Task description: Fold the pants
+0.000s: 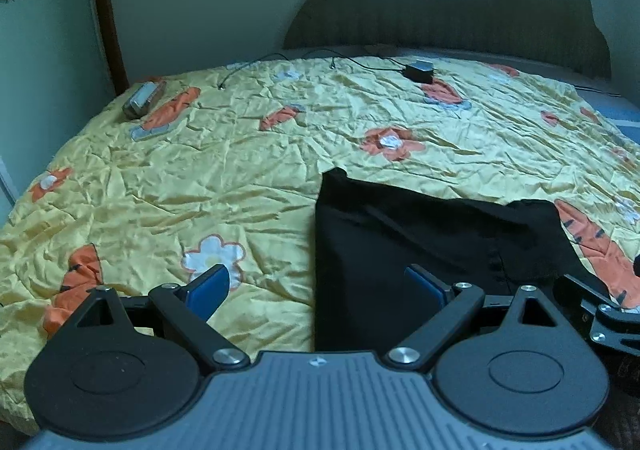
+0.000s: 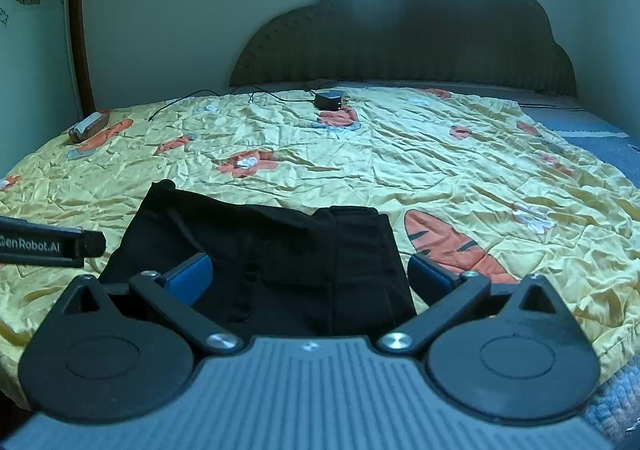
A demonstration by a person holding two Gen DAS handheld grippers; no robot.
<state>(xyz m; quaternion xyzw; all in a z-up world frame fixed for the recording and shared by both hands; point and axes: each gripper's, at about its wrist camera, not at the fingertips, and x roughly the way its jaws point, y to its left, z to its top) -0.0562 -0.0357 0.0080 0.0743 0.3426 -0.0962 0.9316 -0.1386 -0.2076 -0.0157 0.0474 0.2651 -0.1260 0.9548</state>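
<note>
Pants (image 2: 272, 250): black, laid on the near part of the bed, already gathered into a compact, roughly rectangular bundle; several layers are judged to be stacked, since seams and a band-like strip are seen along the right side in the right wrist view. Item is located on a yellow quilt (image 1: 200, 178) printed with carrots and flowers.

Left claw (image 1: 316, 286): jaws spread wide, nothing held; the left edge of the bundle is framed between its blue fingers (image 1: 210, 286), with no contact evident.

Right claw (image 2: 310, 278): jaws likewise spread, empty; positioned over the near right portion of the bundle, whose right edge lies just inside the right finger.

Handling: fabric is judged soft, limp and light, with no stiffness of its own; layers may slide apart if only the top one is pinched. Hold is best taken at the two near corners or along the thicker seamed edge, all layers being caught together. The quilt beneath is wrinkled and could be snagged by a low grip.

Other items: charger with cable (image 2: 330, 100) near a dark headboard (image 2: 400, 42); small wrapped object (image 1: 140, 100) at the far left edge.
</note>
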